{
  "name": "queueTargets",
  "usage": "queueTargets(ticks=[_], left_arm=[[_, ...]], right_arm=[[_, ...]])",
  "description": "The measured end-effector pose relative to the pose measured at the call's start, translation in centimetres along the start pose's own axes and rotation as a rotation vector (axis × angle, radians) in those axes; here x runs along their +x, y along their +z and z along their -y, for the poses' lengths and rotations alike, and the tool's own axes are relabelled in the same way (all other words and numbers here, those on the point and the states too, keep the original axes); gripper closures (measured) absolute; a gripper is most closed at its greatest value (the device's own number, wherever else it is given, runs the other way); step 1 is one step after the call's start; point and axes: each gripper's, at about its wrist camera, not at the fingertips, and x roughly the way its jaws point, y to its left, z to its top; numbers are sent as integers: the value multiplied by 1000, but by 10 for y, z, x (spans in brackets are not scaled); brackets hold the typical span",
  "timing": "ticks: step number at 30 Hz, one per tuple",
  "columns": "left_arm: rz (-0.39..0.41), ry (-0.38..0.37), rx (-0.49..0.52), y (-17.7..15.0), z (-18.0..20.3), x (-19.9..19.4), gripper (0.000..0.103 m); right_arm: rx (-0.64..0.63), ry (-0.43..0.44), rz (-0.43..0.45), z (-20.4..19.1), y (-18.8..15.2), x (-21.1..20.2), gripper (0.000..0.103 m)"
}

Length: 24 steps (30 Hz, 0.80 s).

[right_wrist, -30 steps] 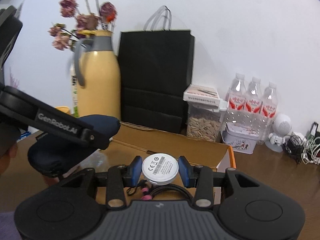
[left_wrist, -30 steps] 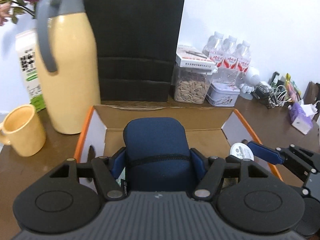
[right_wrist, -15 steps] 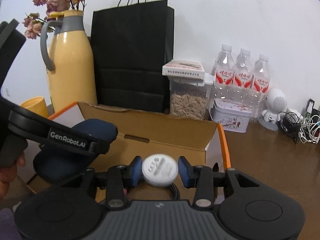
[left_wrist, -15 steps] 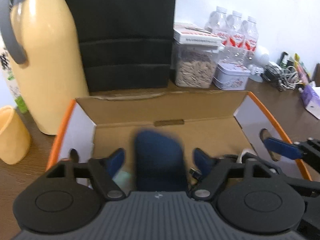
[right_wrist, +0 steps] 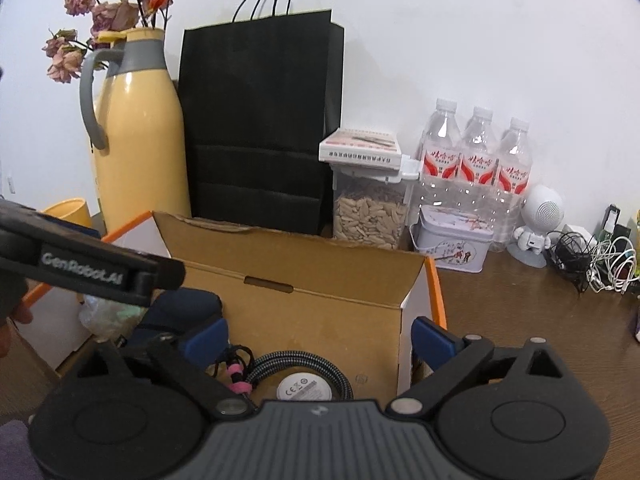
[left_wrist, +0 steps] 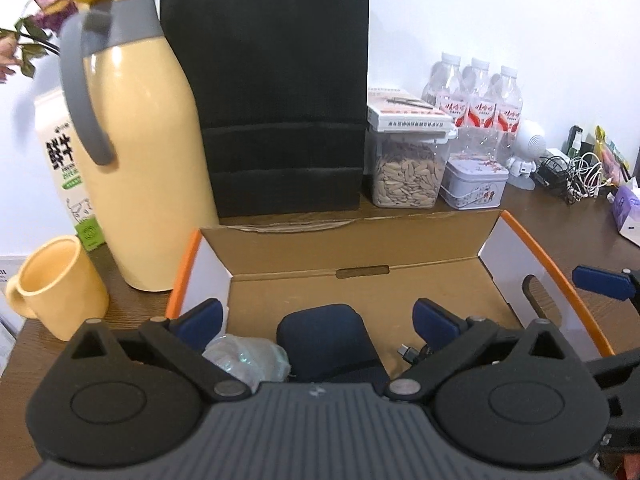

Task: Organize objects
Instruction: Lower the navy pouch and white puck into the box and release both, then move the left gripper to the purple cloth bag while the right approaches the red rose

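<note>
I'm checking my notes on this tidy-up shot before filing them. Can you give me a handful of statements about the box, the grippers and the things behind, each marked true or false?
1. The navy pouch lies inside the cardboard box. True.
2. The right gripper is clamped on the white round charger. False: its jaws have just opened and the charger lies in the box below them.
3. The left gripper is open. True.
4. The yellow mug sits inside the box. False: it stands on the table outside it.
5. Three water bottles stand by the wall. True.
</note>
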Motion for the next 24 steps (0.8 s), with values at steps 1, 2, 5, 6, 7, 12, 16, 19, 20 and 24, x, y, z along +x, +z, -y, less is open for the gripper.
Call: queueTargets(ticks=[1,2,5,6,7,12,16,19,20,24], left_arm=[[5,2,0,0,0,-4,0],[9,5,0,0,0,-10,0],[24,10,-1,-2,-2,-27,0],[29,13,-1,-3,-3,-34,0],[32,15,-2,-5,-3,-39,0],[49,25,0,-14,-7,-69,0],[57,41,-15,-25,-12,-89,0],[52,48,-18,-36,-15,-102,0],[49,51,-17,-40,-16,-106,0],[33,58,-20,-56,-20,-119,0]], right_arm=[[-1,0,5,0,1,-3,5],[-1,1,11,0,3,-6,4],[-4,4,29,-1,6,-19,4],[-6,4,35,-1,7,-25,4],[-6,3,42,-2,7,-30,4],[-17,11,71,-4,4,-60,3],[-27,9,85,-5,-3,-85,1],[-37,2,94,-4,-10,-103,0],[-38,1,95,-3,-13,-107,0],[-45,-9,93,4,-25,-130,0]])
